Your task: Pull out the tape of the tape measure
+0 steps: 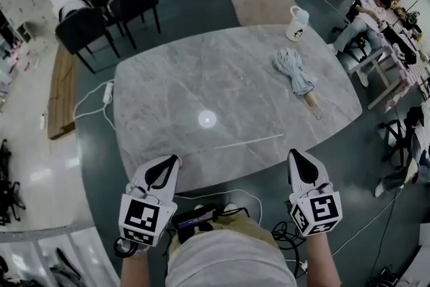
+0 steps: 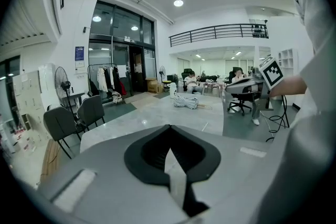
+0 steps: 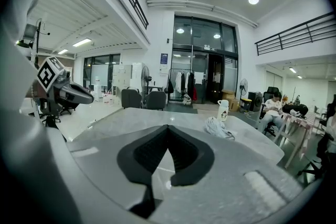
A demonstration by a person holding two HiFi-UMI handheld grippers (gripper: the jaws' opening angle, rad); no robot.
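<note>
At the bottom of the head view, nearest the camera, a dark box with cables [image 1: 195,217] sat against the person's waist, too dim to identify. To either side of it the left tool [image 1: 175,160] and the right tool [image 1: 294,154] were held just short of the near edge of the table [image 1: 168,91], both pointing out over it. In each tool's own view the jaws met tip to tip, with only the grey table top showing through the gap behind them, so both were fully closed and held nothing. This looked to me like a ready stance: the tools side by side, apart, and touching nothing on the table.

The tape measure could not be found in any view, and nothing on the table resembled one. By that reading the pull had not begun, and there was no tape to take hold of.

Just beyond the tools a thin pale streak [image 1: 248,141] and a round bright spot [image 1: 207,119] lay on the marble, probably ceiling lamps reflected in it. Farther off, in the right half of the frame, a folded umbrella [image 1: 293,70] lay with its handle toward the near side. A white mug [image 1: 296,23] stood past it at the far edge. Both sat well clear of the tools, so they likely had no part in the job.

Beyond the table were two dark chairs [image 1: 134,0] at the upper left — and a seated person [image 1: 366,17] at the upper right.
</note>
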